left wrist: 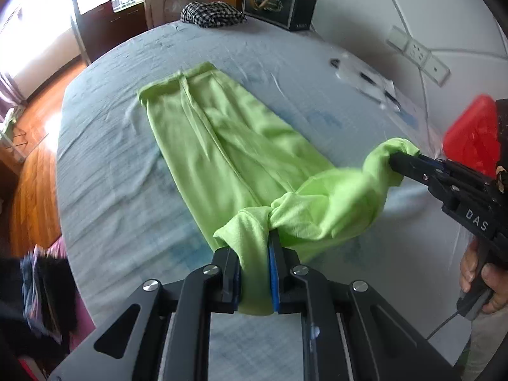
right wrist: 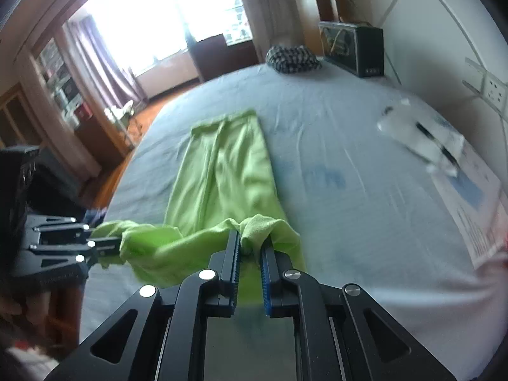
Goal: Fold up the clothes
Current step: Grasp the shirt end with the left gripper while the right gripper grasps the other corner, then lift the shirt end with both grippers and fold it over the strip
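Lime-green trousers [left wrist: 222, 133] lie lengthwise on the grey bedsheet [left wrist: 111, 171], waistband at the far end. Their near end is lifted off the bed and bunched. My left gripper [left wrist: 254, 247] is shut on one bunched corner of that end. In the same view my right gripper [left wrist: 397, 158] comes in from the right, shut on the other corner, held by a hand [left wrist: 485, 285]. The right wrist view shows the trousers [right wrist: 222, 174] with my right gripper [right wrist: 250, 247] shut on a fold of green cloth, and my left gripper [right wrist: 108, 244] holding the cloth at the left.
A checked black-and-white garment [left wrist: 212, 14] and a dark box [left wrist: 279, 3] sit at the bed's far end. White papers with a pen [left wrist: 365, 79] lie near the wall at right. A red object [left wrist: 470, 133] is beside the right gripper. Wooden floor [left wrist: 35, 165] lies left of the bed.
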`<act>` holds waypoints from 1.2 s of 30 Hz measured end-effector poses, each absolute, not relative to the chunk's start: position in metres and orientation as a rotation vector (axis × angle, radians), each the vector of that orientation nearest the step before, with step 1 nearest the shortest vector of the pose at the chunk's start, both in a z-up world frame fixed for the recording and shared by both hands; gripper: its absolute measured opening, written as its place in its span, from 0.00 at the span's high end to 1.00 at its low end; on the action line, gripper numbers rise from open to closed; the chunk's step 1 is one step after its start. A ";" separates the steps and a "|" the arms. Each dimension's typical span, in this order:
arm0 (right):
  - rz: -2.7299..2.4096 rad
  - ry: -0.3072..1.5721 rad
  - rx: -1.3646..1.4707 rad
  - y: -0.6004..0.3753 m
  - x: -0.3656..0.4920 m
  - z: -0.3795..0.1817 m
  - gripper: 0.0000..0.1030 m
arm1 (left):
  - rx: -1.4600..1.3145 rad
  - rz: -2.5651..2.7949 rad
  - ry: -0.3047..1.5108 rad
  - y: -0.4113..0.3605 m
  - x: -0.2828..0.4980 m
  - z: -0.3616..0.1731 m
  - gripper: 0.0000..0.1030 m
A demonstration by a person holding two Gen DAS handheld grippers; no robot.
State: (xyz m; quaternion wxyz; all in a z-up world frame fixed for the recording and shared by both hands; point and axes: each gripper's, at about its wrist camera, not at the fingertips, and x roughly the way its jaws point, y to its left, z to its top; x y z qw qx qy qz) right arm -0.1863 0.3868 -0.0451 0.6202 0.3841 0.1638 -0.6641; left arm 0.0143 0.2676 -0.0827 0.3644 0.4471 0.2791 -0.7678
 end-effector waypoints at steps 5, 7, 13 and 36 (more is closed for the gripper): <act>-1.558 0.342 0.893 0.303 -0.192 -0.049 0.89 | 1.178 -2.011 0.726 0.177 0.019 -0.091 0.87; -1.563 0.355 0.893 0.265 -0.193 -0.053 0.89 | 1.193 -2.008 0.743 0.135 0.025 -0.095 0.87; -1.524 0.375 0.936 0.151 -0.201 -0.063 0.89 | 1.218 -1.978 0.798 0.044 0.027 -0.114 0.87; -1.495 0.480 1.093 0.117 -0.220 -0.093 0.66 | 1.169 -1.930 0.691 0.003 0.023 -0.104 0.07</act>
